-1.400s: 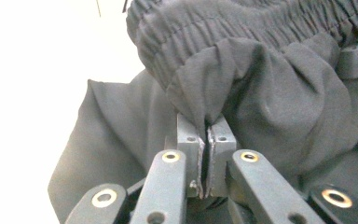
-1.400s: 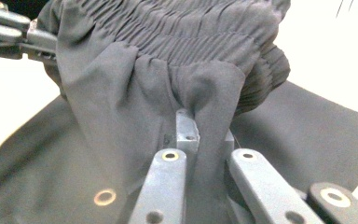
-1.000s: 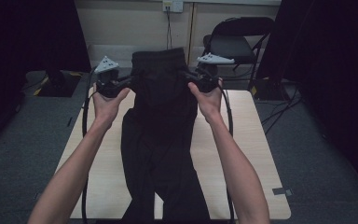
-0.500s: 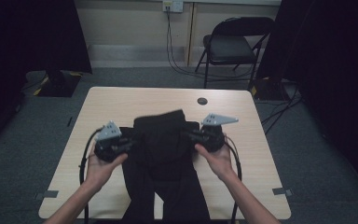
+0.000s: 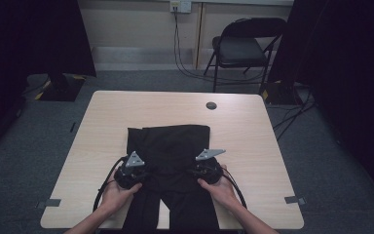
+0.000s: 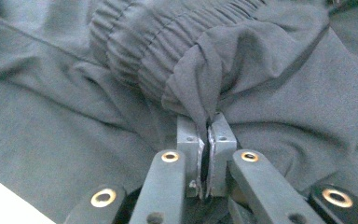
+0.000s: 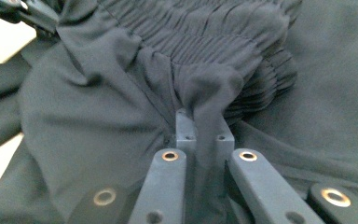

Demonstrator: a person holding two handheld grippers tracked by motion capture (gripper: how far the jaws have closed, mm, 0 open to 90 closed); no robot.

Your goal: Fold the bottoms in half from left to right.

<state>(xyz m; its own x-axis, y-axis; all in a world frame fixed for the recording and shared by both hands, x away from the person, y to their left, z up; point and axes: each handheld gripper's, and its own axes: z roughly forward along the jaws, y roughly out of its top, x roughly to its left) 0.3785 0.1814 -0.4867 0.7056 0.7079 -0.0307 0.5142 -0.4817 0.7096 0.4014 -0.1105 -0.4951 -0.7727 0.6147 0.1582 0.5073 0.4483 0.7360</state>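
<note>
Waistband folded nearer; both tongs (image 6: 207, 140) (image 7: 204, 135) clamp black trousers (image 5: 170, 146).

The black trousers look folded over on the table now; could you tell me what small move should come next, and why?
Probably open both jaws and let go. The left gripper and right gripper each pinch the elastic waistband, which already lies folded over the black trousers on the table.

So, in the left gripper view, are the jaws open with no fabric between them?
No, the left gripper has its jaws closed on a pinched fold of the black trousers, next to the gathered elastic waistband.
</note>
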